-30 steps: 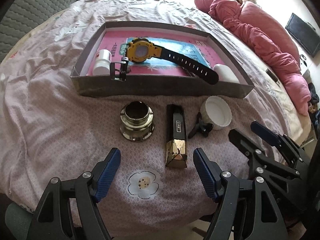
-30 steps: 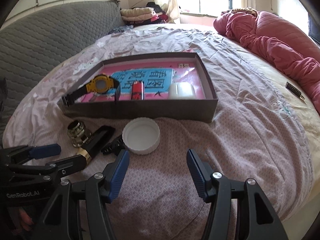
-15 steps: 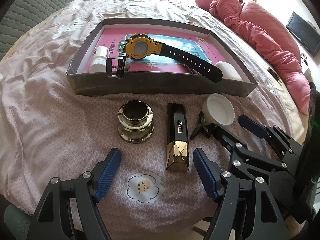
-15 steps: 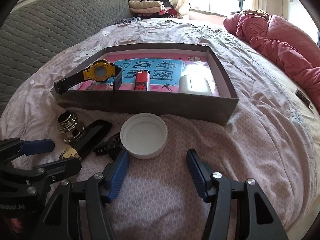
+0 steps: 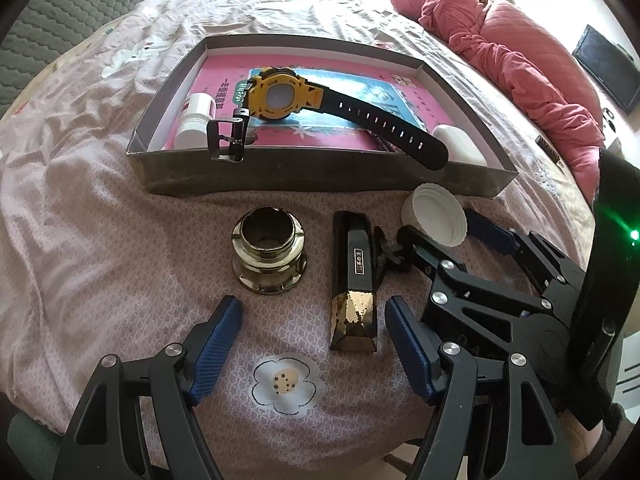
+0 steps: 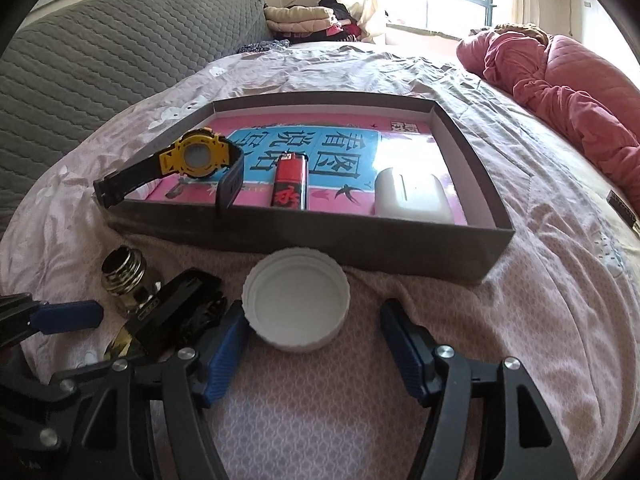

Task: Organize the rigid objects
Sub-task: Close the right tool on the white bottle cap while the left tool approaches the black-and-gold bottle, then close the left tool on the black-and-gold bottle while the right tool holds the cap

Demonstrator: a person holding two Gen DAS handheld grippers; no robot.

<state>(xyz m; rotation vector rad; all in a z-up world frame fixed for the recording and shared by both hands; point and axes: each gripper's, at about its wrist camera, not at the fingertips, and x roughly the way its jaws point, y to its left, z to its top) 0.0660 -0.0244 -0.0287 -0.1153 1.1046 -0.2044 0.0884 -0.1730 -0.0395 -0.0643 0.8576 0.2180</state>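
Right gripper [image 6: 312, 334] is closing in on white lid [image 6: 296, 299], jaws opening, lid between them, ungripped | lid is lying on bedspread [image 6: 500, 312] just before grey tray [image 6: 360, 236] | left gripper [image 5: 310, 328] is hovering unclenched, holding nothing.

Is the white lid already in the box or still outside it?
Outside. The white lid lies open side up on the bedspread, in front of the box.

Black claw [image 6: 312, 344], blue ribbed pads [image 6: 224, 354]
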